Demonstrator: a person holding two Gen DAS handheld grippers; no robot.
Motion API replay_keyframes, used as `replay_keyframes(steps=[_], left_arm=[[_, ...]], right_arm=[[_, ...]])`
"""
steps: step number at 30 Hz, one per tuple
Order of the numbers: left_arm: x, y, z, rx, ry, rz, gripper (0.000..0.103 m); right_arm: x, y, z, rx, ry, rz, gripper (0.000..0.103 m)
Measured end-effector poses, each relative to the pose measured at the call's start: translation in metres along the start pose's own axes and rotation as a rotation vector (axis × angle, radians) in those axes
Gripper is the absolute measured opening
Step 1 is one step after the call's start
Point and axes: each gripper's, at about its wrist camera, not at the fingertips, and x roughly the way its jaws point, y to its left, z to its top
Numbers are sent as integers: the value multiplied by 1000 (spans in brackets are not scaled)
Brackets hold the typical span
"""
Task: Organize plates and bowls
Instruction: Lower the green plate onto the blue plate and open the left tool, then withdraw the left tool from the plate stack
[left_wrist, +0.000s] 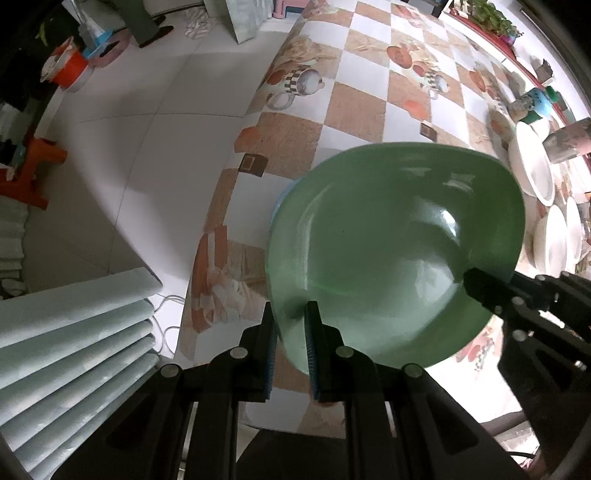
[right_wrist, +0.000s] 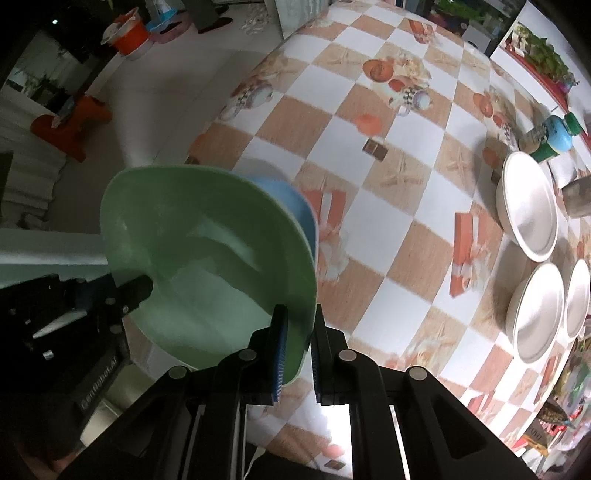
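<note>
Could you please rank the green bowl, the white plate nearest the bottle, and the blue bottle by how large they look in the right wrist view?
1. Green bowl, by far the largest, though it is closest to the camera.
2. White plate.
3. Blue bottle, smallest and farthest away.

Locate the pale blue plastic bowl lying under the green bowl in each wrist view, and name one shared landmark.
Left wrist: pale blue plastic bowl, a sliver at centre, left of the green bowl's rim.
Right wrist: blue bowl left of centre, jutting past the green bowl's upper right rim.
Shared landmark: white bowls at right edge.
</note>
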Motion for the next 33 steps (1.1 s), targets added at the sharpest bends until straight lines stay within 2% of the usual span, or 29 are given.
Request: replay_keyframes(steps=[5,10,17,24,33], left_arm=[[19,7,10,-15,15,49,16],[18,14,9,-36,21,34,22],[-3,6,-2,-26,1,-12,22],[-35,-58,5,110,-65,-90,25],[-57,-140,8,310,-83,-191,31]], right_arm=[[15,3,15,-11,13,7,14],[18,7,19,-36,14,-6,14],[-4,-23,-6,61,-1,5,14],[-27,-68,-42,211,-2,23,14],[-77,-140,-90,456,-85,-64,14]])
